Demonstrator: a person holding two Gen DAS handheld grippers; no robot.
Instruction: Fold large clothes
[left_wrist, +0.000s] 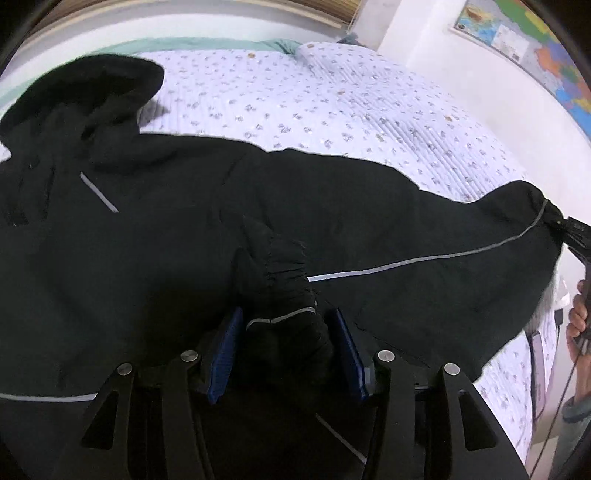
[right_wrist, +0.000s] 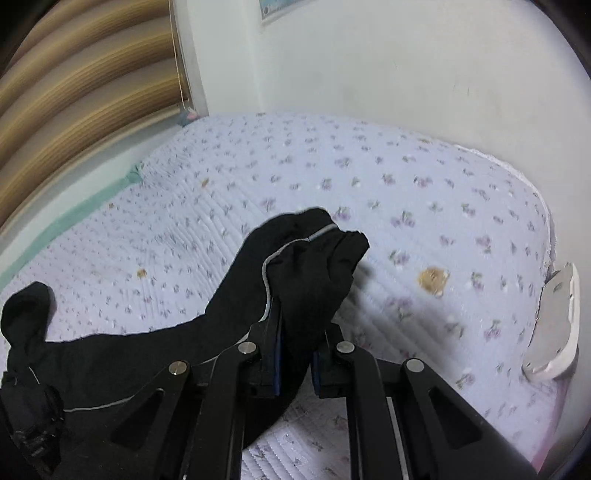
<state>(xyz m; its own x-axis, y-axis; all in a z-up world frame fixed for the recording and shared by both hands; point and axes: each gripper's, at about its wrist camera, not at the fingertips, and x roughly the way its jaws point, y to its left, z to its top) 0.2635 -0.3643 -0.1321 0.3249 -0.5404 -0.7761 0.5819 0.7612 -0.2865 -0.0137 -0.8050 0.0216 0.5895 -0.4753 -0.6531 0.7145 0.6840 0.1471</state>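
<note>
A black hooded jacket (left_wrist: 155, 229) with grey reflective piping lies spread over a floral quilt (left_wrist: 332, 103) on a bed, hood at the upper left. My left gripper (left_wrist: 288, 325) has a bunched sleeve cuff (left_wrist: 284, 280) filling the gap between its blue pads (left_wrist: 225, 350). The other sleeve (left_wrist: 461, 236) stretches to the right, where my right gripper (left_wrist: 574, 230) holds its end. In the right wrist view, my right gripper (right_wrist: 301, 325) is shut on that sleeve end (right_wrist: 314, 258), which is raised above the quilt (right_wrist: 406, 184).
A person's hand (left_wrist: 578, 321) grips the right tool's handle. White walls border the bed, with a map (left_wrist: 517, 40) on one. Window blinds (right_wrist: 74, 92) hang at the far left. A white device (right_wrist: 554, 325) sits at the bed's right edge.
</note>
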